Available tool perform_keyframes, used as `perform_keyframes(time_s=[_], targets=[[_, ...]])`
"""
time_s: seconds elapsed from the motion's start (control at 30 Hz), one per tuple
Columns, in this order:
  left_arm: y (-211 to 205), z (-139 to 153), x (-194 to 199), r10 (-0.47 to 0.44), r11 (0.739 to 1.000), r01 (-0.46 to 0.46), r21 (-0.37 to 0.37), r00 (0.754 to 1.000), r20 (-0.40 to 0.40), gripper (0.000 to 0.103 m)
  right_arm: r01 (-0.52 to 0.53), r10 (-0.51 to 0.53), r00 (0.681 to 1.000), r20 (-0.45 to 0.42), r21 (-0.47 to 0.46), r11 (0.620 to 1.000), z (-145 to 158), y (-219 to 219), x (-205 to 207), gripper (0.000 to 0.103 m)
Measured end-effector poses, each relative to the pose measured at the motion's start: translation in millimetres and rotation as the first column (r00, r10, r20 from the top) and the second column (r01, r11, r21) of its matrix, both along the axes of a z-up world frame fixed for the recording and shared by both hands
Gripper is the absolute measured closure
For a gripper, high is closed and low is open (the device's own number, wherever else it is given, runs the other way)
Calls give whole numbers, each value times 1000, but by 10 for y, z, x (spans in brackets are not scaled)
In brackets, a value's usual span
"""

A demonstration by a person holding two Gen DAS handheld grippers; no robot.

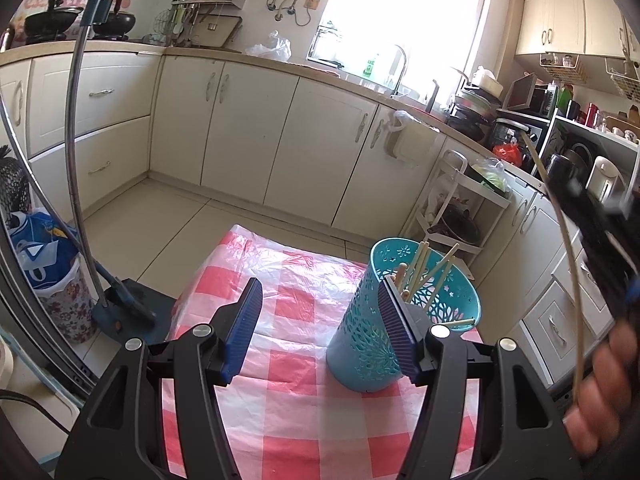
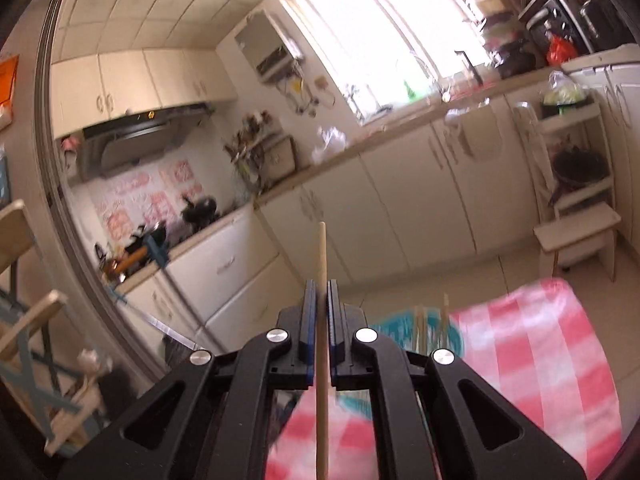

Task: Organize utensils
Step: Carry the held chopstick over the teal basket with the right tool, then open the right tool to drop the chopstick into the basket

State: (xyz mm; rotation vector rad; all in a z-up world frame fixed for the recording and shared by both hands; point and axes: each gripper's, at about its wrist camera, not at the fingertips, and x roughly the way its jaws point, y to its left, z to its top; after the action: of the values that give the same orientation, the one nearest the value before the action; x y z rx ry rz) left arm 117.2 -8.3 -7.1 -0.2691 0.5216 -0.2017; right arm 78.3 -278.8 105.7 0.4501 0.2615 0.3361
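Right wrist view first: we see the right gripper (image 2: 320,304) with its 2 blue pads (image 2: 309,320) pressed close on a single pale chopstick (image 2: 321,264), which runs straight through the narrow slot between them. Its long axis lies along the fingers, one end poking out ahead of the tips toward the kitchen cabinets (image 2: 400,200) and the other running back under the camera to the bottom edge. Below and just right of the jaws sits the blurred rim of the teal holder (image 2: 400,326), with 2 or 3 stick ends rising from it, on the red-and-white checked cloth (image 2: 540,360). From the left wrist view we get what that camera cannot show: the left gripper (image 1: 320,320) has its jaws spread wide and holds nothing, and the holder (image 1: 360,344) stands upright on the cloth (image 1: 288,320), with its near wall partly behind the right-side finger. Several chopsticks (image 1: 420,268) lean inside it at mixed angles, tips up, and 1 lies nearly flat across its rim. At the far right edge we see the blurred right gripper (image 1: 592,224) raised above and well apart from the holder, the person's hand (image 1: 604,392) below it, and the gripped chopstick (image 1: 560,216) as a long curved line running from upper left down toward the hand.
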Motion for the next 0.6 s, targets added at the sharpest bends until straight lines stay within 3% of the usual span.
perform_keyframes(time_s=[0.17, 0.33, 0.6], targets=[[62, 16, 14, 7, 1000, -7, -20, 1000, -7, 46, 119, -119, 993, 24, -5, 993, 41, 30, 568, 97], [91, 15, 34, 11, 999, -11, -33, 1000, -15, 45, 191, -194, 980, -42, -59, 980, -166, 14, 971, 97], [62, 5, 34, 1, 999, -2, -35, 1000, -22, 44, 175, -191, 974, -123, -130, 976, -415, 90, 1006, 96]])
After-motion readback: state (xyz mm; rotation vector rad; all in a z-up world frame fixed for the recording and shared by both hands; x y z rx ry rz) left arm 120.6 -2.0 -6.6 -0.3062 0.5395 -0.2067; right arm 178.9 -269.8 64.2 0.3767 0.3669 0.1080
